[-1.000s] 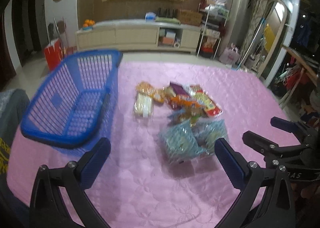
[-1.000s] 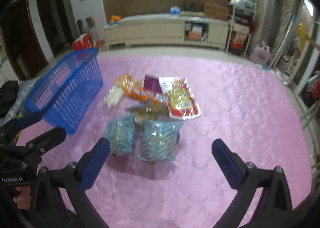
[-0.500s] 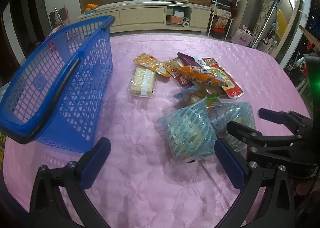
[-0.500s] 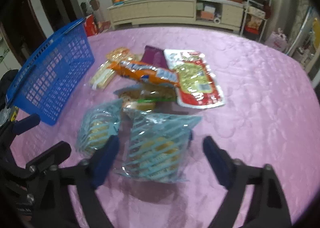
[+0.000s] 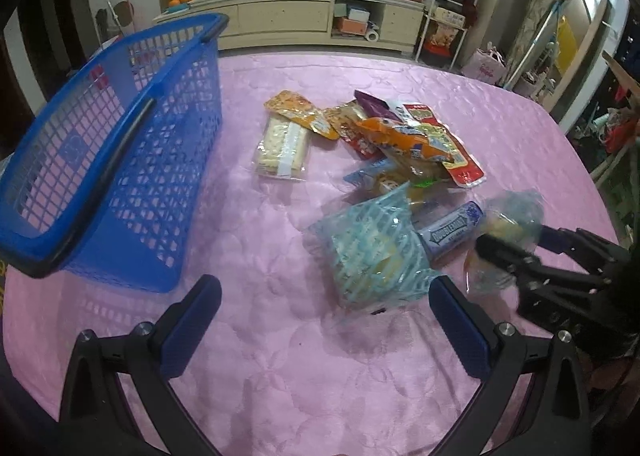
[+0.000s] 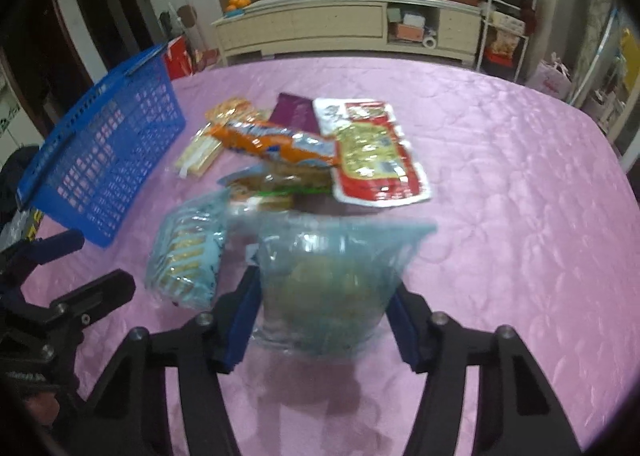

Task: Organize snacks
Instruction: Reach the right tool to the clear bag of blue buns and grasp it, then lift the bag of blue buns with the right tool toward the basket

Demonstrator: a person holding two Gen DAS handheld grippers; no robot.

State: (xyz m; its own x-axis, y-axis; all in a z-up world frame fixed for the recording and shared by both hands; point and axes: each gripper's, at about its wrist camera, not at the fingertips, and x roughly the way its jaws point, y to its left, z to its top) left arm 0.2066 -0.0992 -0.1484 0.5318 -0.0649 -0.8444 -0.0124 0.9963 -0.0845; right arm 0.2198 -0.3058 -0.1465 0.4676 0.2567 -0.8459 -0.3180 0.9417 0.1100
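Right gripper: jaws just closing, apparently pressing a blue snack bag; blurred.
Left gripper: spread wide, empty.
Alongside: second blue bag, snack pile.
Basket: left, apart.

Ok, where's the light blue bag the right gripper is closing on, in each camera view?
Left wrist: the light blue bag sits far right, in the right gripper.
Right wrist: bottom centre, between the blue pads.
Shared landmark: the blue basket, left in both.
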